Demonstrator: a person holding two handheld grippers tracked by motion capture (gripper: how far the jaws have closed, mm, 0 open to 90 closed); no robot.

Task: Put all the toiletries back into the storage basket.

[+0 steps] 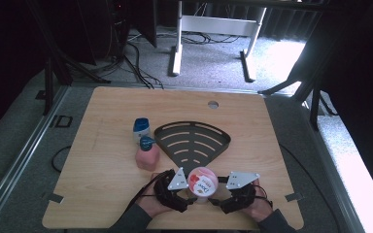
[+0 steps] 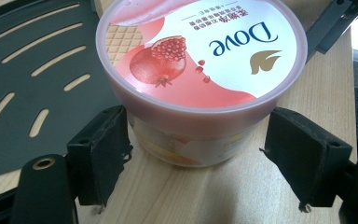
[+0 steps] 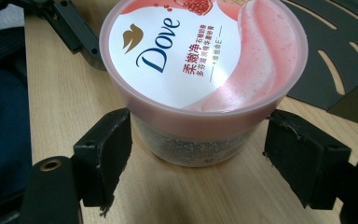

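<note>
From the high view, the Dove tub point(image 1: 202, 182) is standing upright between the left gripper point(image 1: 187, 191) and the right gripper point(image 1: 219, 195), the black slotted tray point(image 1: 192, 141) lying just beyond.

In the left gripper view, the jaws are standing released, flanking the tub point(image 2: 200, 70), one touching its side.

In the right gripper view, the jaws are likewise gaping around the tub point(image 3: 203, 65).

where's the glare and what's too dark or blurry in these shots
High view: daylight blows out the floor behind the table, and the edges go black. Left gripper view: white sheen across the Dove tub lid. Right gripper view: lid print sharp, near jaws slightly soft.
</note>
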